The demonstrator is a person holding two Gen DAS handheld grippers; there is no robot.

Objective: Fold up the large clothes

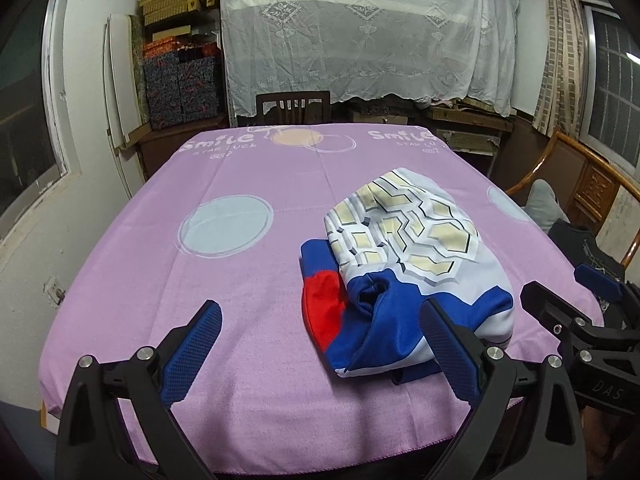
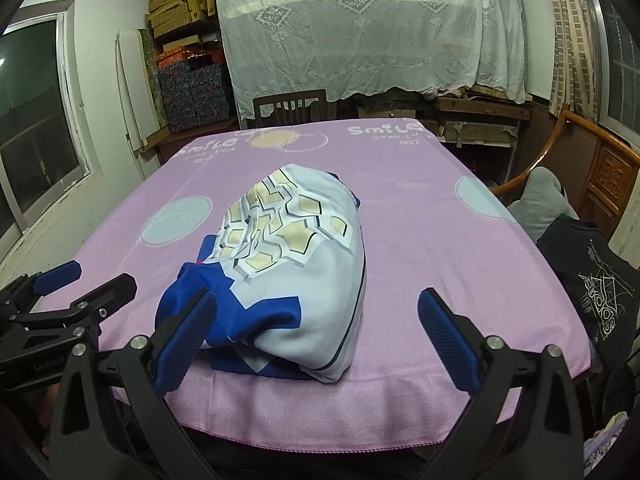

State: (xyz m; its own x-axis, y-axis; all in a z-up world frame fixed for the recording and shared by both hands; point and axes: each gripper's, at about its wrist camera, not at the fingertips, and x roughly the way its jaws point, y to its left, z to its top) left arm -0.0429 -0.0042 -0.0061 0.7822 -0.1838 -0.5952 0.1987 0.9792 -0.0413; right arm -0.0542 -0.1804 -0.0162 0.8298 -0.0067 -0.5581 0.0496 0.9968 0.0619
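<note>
A: Garment bunched in a rounded heap on the bench, near the front edge, toward the right. Blue, red and pale patterned panels all rolled over one another.

B: Left gripper hanging low at that edge, fingers wide apart, gripping nothing. Right gripper the same: fingers spread, nothing between them.

A: Could be a crumpled pile awaiting folding, could be a loose bundle just set down. Hard to call.

B: For any fold: pinch an outer hem, not the bulk; lift evenly with both sides, lay flat, smooth the creases.

A: Left view catches the red patch. Barely a sliver from the right.

B: Right view offers the dark printed cloth past the bench's right edge, clearer there.
</note>
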